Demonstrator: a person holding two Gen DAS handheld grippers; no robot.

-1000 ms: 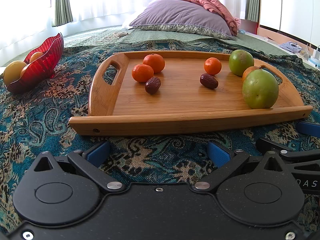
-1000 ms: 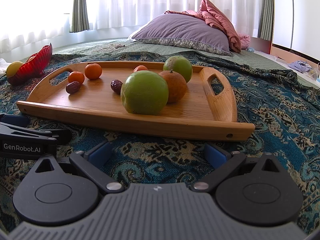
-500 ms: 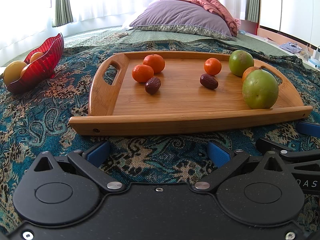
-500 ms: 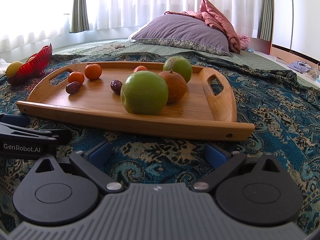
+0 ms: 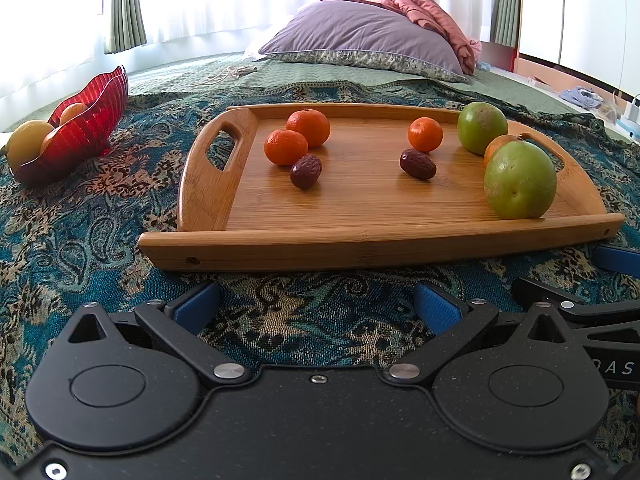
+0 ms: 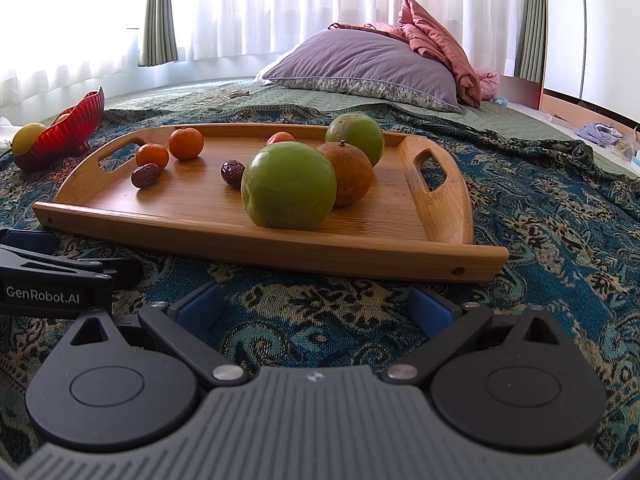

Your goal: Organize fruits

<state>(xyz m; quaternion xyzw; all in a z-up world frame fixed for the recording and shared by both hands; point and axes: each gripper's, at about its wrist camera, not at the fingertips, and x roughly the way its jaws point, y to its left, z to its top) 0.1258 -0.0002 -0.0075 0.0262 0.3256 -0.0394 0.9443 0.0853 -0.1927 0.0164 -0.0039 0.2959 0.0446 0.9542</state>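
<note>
Blanket (image 5: 80, 240) spread flat over bed, soft base for everything. Wooden tray (image 5: 360, 240) at my 12 o'clock, raised rim keeps round fruit from rolling off. On tray: two green fruits (image 6: 289, 186) plus brownish orange (image 6: 352, 172) bunched at 2 o'clock, three tangerines (image 5: 285, 147), two dates (image 5: 305, 171) scattered loose. Red bowl (image 5: 80, 136) at 10 o'clock holds yellow and orange fruit. My left gripper (image 5: 316, 300) and right gripper (image 6: 314, 300) rest low on blanket, jaws spread wide, holding nothing. Loose mix fits sorting either pending or finished.

tray (image 5: 208, 184): honey-brown bamboo
bowl (image 5: 92, 132): ribbed red
cloth (image 5: 80, 240): teal, tan paisley
pillow (image 6: 360, 64): lilac
dates (image 5: 306, 171): dark maroon
</note>
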